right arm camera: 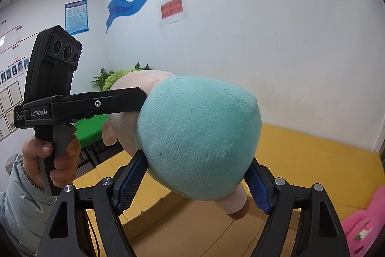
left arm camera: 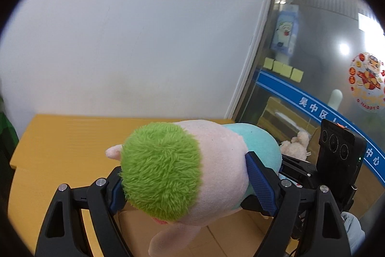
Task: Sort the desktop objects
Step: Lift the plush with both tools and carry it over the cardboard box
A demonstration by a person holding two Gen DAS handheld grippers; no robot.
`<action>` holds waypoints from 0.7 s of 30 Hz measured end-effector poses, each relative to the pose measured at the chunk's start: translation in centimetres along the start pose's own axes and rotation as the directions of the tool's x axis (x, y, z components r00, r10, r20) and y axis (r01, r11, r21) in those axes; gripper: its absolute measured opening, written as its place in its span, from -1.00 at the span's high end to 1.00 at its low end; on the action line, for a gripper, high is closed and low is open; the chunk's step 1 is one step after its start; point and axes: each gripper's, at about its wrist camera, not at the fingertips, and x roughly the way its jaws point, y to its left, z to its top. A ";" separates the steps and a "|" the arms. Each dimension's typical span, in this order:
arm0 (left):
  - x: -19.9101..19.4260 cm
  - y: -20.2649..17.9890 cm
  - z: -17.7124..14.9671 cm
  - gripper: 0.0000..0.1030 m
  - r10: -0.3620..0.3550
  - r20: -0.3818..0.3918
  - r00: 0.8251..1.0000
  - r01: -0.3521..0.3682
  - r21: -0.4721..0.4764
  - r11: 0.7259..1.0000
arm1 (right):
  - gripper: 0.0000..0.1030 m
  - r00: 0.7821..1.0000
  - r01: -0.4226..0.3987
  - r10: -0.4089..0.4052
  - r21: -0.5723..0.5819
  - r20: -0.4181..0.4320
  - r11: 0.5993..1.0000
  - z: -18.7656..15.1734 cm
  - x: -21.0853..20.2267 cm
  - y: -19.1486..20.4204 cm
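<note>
A plush doll with green hair, a pale pink head (left arm camera: 216, 160) and a teal body (right arm camera: 199, 139) hangs in the air between both grippers. My left gripper (left arm camera: 185, 187) is shut on its head, blue pads pressed into both sides. My right gripper (right arm camera: 195, 182) is shut on the teal body, and one pale leg with a brown foot (right arm camera: 238, 207) sticks out below. In the right wrist view the left gripper's body (right arm camera: 53, 93) shows at the left, held by a person's hand (right arm camera: 51, 158). Below the doll lies a cardboard box (right arm camera: 192, 228) on yellow flaps.
A pink plush toy (right arm camera: 363, 220) lies at the lower right in the right wrist view. A small cream plush (left arm camera: 296, 143) sits beyond the doll in the left wrist view. A white wall stands behind, a glass door (left arm camera: 312, 52) at the right, and a green plant (right arm camera: 103, 76) at the left.
</note>
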 end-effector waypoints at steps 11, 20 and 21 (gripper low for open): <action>11.3 8.5 -7.8 -0.66 0.030 -0.282 0.959 -0.079 -0.163 0.983 | -0.50 0.971 -0.049 0.092 0.191 -0.223 0.980 -8.7 13.6 -8.2; 15.8 11.6 -12.7 -0.66 0.079 -0.458 0.885 -0.186 -0.194 0.963 | -0.50 0.916 -0.033 0.155 0.315 -0.371 0.949 -16.3 20.9 -11.9; 15.8 11.8 -13.0 -0.66 0.089 -0.473 0.877 -0.201 -0.193 0.960 | -0.50 0.909 -0.034 0.164 0.324 -0.383 0.946 -16.9 21.5 -12.0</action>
